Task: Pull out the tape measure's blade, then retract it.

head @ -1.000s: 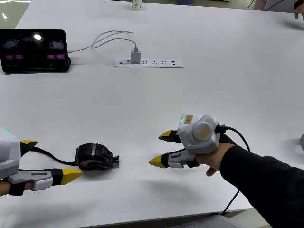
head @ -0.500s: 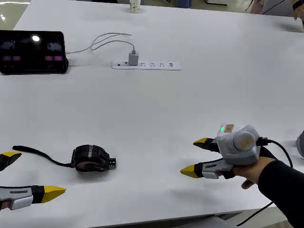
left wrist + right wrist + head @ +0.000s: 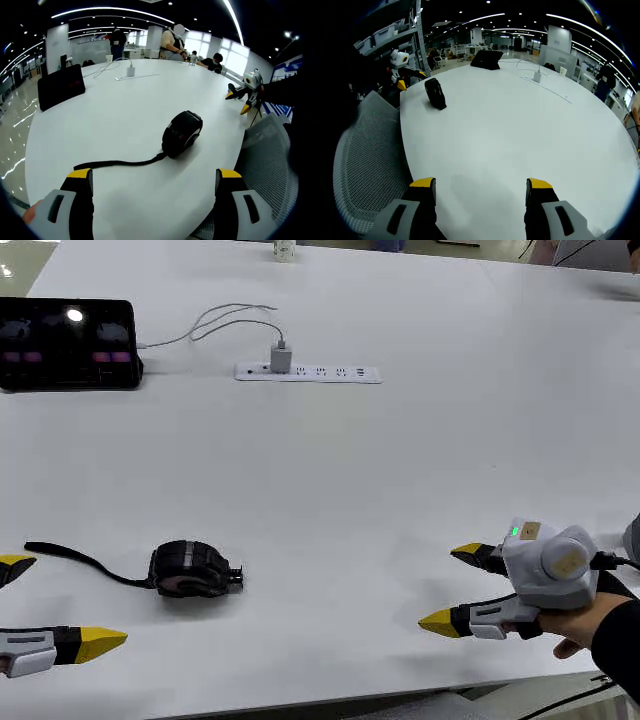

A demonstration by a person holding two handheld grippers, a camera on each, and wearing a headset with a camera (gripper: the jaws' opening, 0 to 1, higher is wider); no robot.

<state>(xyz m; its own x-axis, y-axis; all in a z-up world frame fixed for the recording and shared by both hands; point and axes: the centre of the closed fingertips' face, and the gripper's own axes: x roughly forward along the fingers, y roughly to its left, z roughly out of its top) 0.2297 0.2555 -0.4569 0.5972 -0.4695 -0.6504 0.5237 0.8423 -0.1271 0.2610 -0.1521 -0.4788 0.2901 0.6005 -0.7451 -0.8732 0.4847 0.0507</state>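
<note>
A black tape measure (image 3: 193, 570) lies on the white table (image 3: 330, 470) at the front left, its black wrist strap (image 3: 72, 558) trailing left. Its blade is not drawn out. My left gripper (image 3: 15, 602) is open at the left edge of the head view, short of the strap's end. In the left gripper view the tape measure (image 3: 182, 133) lies ahead between the open yellow-tipped fingers (image 3: 80, 179). My right gripper (image 3: 455, 586) is open at the front right, far from the tape measure (image 3: 435, 93), with nothing between its fingertips (image 3: 536, 186).
A dark tablet (image 3: 68, 344) stands at the back left, and a white power strip (image 3: 308, 373) with a plugged charger and cable lies behind the middle. A grey mesh chair (image 3: 362, 165) sits below the table's front edge. People are at the far end of the table.
Both grippers have drawn away from the tape measure: the right one right and toward the front edge, the left one further left. The tape measure lies where it was.
</note>
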